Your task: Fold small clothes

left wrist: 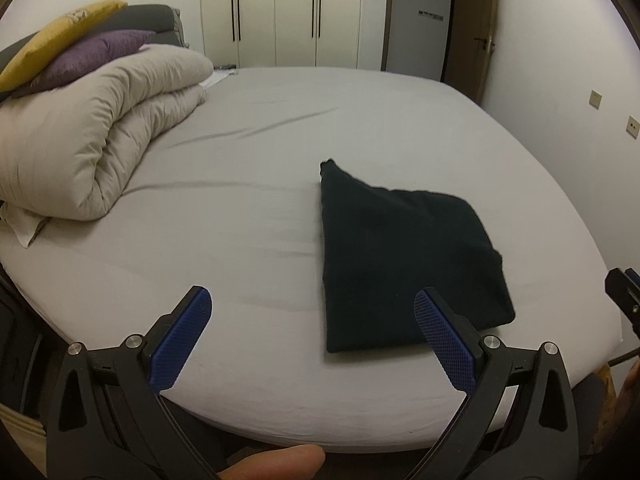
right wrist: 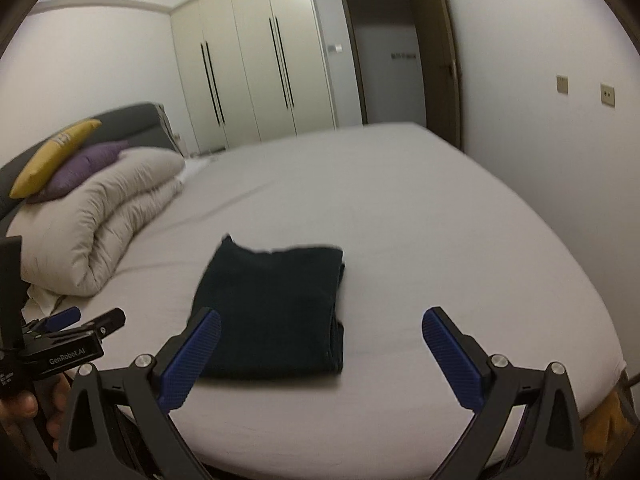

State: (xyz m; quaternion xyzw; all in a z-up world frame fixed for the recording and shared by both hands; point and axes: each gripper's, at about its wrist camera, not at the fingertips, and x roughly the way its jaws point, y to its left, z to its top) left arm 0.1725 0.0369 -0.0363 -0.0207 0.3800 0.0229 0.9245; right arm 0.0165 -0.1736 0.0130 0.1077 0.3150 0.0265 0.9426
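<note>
Lying folded on the bed (left wrist: 248,208), the dark garment (left wrist: 404,256) faces both tongs (left wrist: 312,312) (right wrist: 320,330), spread wide, empty.

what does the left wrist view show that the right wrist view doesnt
Only the left wrist view shows a thumb at the bottom edge and the door handle sharply.

Only the right wrist view shows the left gripper's body with its GenRobot.AI label, and the dark garment's stacked edges.

Both show the folded dark garment lying on the grey bed, the rolled beige duvet, yellow cushion, purple cushion, wardrobe, and open jaws holding nothing.
</note>
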